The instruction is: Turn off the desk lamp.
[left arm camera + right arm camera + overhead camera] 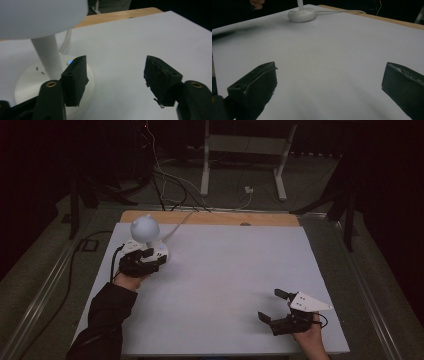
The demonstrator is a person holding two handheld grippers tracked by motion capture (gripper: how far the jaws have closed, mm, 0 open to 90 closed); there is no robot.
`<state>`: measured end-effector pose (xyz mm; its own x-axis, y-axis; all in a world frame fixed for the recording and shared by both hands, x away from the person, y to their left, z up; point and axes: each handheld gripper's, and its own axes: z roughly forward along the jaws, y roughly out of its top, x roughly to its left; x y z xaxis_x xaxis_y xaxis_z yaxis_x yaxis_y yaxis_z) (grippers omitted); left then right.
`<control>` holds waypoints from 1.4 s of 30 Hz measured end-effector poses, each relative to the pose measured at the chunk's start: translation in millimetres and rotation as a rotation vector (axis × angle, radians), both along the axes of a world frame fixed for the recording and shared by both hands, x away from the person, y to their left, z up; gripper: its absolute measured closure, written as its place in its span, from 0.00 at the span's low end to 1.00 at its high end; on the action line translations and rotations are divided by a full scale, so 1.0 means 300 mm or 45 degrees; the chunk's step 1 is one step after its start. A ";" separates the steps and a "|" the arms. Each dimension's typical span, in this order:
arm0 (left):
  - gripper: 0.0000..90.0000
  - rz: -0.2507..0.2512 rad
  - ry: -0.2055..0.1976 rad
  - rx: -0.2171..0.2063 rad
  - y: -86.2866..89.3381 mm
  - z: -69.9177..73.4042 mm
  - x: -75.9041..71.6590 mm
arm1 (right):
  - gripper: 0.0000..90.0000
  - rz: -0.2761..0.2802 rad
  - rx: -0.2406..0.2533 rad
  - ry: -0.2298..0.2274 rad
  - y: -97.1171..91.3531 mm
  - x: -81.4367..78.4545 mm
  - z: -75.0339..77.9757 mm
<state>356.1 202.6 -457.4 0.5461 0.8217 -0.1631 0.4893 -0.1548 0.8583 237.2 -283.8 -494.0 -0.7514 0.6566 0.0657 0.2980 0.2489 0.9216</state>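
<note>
The lamp point(146, 236) looks like smooth white plastic: a matt round shade, a plain stem and a faintly glossy round base point(27, 82). Under it, the table top point(225, 285) is a matt, smooth white sheet, and behind the lamp a bare strip of light wood point(210, 218) shows at the far edge. Both grippers' jaws look like dull black plastic, faced with rough, frayed black pads point(160, 77).

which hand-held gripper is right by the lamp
The left hand-held gripper, open at the white lamp's round base. The right hand-held gripper sits open near the table's opposite corner, over bare surface.
</note>
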 end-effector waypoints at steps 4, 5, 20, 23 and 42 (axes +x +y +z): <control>0.17 -0.049 0.014 -0.013 -0.003 0.014 -0.012 | 0.00 -0.002 -0.004 -0.005 0.001 -0.001 0.001; 0.14 -0.081 0.018 -0.031 -0.003 0.016 -0.015 | 0.00 -0.004 -0.005 -0.005 0.001 -0.002 0.002; 0.01 -0.262 0.016 0.032 -0.046 -0.011 -0.115 | 0.00 0.002 -0.013 -0.011 0.004 -0.009 0.006; 0.01 -0.297 0.012 0.035 -0.049 -0.018 -0.138 | 0.00 0.003 -0.011 -0.010 0.004 -0.010 0.006; 0.01 -0.382 0.001 0.080 -0.016 -0.081 -0.298 | 0.00 0.001 -0.024 -0.007 0.011 -0.010 0.003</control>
<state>266.6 197.8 -481.6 0.7656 0.6325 -0.1176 0.4144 -0.3450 0.8421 234.2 -280.6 -493.3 -0.7521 0.6573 0.0489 0.2928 0.2667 0.9182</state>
